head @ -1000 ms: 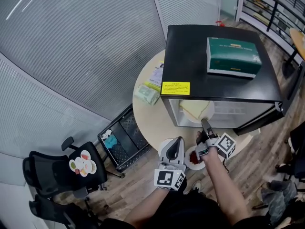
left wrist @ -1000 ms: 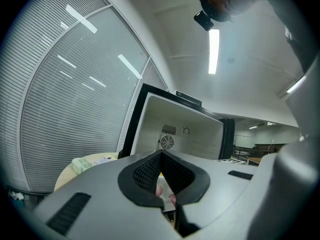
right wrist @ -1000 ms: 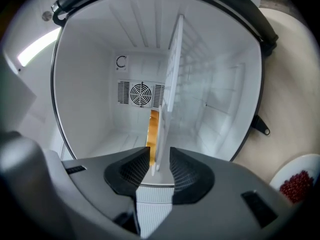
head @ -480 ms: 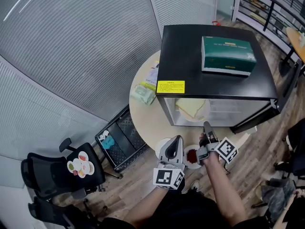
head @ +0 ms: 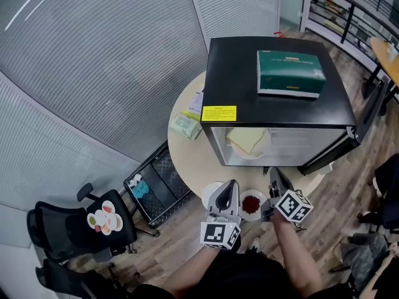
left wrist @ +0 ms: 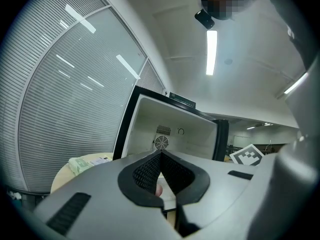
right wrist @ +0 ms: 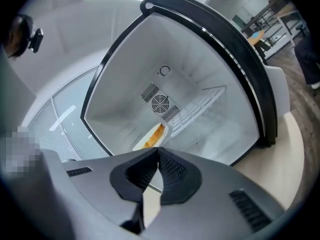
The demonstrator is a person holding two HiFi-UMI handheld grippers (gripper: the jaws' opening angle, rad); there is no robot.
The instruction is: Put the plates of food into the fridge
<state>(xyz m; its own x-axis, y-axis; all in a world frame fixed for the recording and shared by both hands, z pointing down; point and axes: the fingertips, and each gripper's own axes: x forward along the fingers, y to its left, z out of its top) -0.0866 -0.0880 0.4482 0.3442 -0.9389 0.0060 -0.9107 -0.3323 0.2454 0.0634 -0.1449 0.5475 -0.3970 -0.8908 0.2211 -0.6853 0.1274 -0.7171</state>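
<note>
The fridge [head: 237, 73] stands open. A plate of yellow bread [head: 248, 144] lies flat on its floor just inside, the slice's long side roughly along the open front. A round plate of red food [head: 251, 204] lies flat on the table before the fridge, between the left gripper [head: 232, 185], jaws together, and the right gripper [head: 274, 174], whose jaws have just been closing on nothing.

Head view: from above the person, steeply down on the round table [head: 186, 154] and the fridge [head: 249, 73]; the farthest view.
Left gripper view: on the left gripper [head: 231, 184], level, facing the open fridge.
Right gripper view: on the right gripper [head: 273, 174], picture tilted, nearer the opening.
Shared: the fridge's inside with its fan [left wrist: 160, 142], in both gripper views.
</note>
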